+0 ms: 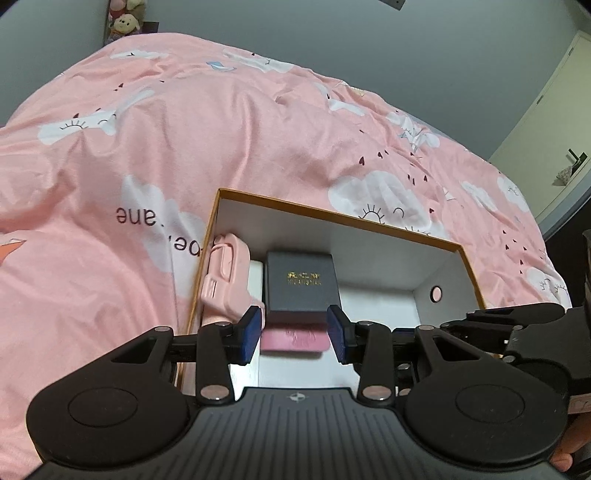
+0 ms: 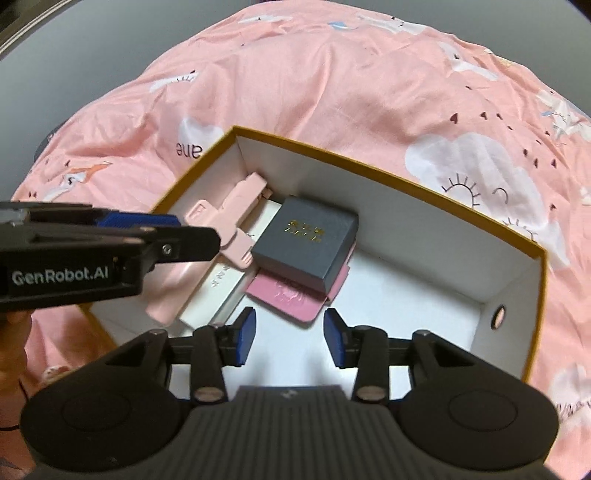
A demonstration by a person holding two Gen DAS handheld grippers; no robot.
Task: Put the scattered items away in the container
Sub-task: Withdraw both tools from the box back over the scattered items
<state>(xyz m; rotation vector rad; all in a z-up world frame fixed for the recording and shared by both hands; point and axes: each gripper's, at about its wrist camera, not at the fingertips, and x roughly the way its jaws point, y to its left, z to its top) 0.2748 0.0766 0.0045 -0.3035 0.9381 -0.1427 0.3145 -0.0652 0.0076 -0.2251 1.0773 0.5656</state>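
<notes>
An orange-rimmed cardboard box with white inside walls lies on the bed. In its left part are a dark grey box with gold lettering, a pink wallet under it, a pale pink plastic case and a white flat box. My left gripper hovers open above these items and grips nothing. My right gripper hangs open over the box's bare white floor, with nothing between its blue pads.
A rumpled pink quilt with cloud prints surrounds the box. The box's right wall has a round hole. Plush toys sit at the far wall and a pale door stands on the right.
</notes>
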